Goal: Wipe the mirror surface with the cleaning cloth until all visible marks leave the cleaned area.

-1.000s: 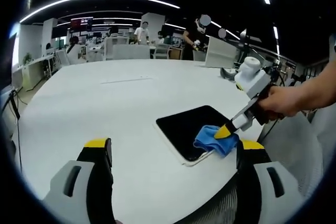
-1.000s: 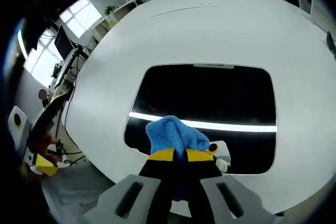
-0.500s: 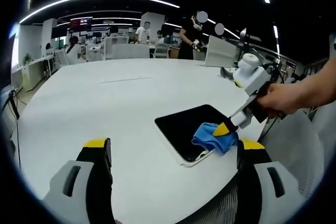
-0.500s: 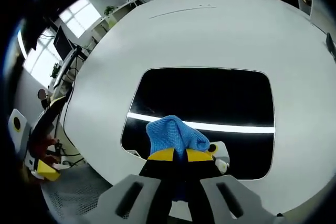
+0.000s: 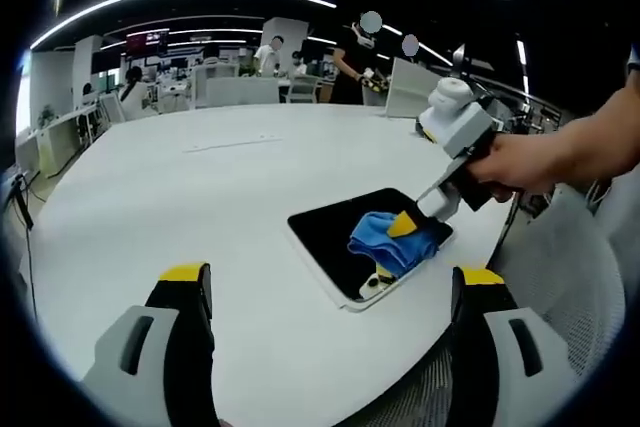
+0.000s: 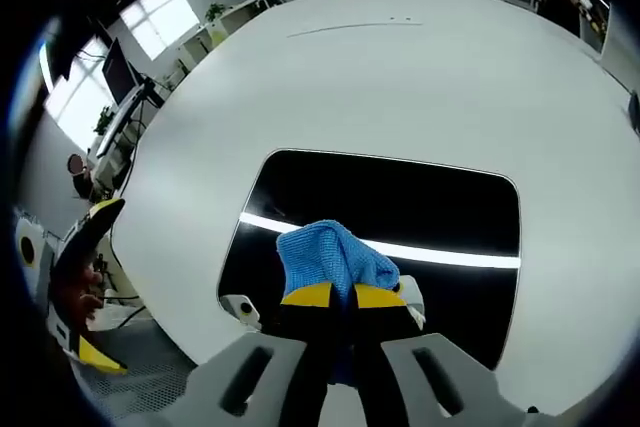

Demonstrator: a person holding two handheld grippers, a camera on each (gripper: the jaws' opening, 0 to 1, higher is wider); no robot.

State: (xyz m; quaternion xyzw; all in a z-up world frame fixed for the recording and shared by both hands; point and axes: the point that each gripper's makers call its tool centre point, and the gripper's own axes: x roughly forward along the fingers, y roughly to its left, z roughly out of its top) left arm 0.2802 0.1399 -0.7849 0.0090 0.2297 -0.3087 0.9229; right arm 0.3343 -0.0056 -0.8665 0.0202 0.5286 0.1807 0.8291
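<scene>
Mirror: while the wipe is under way, the mirror [image 6: 400, 212] lies flat, centre frame in the right gripper view and centre-right in the left gripper view, its dark glass reflecting a bright ceiling strip.
Cloth: the blue cleaning cloth [image 6: 330, 257] sits bunched on the glass at lower centre; no marks can be made out on the dark surface (too fine to tell).
Right gripper: the right gripper [image 6: 333, 295] has its yellow-tipped jaws clamped on the cloth.
Left gripper: the left gripper [image 5: 330, 292] stands wide apart and empty at the bottom of its own frame.
Table: the white table [image 6: 420, 67] spreads toward the upper frame.
Doing it well: likely best to keep the cloth flat, press evenly, overlap passes and stay inside the mirror's edges.
</scene>
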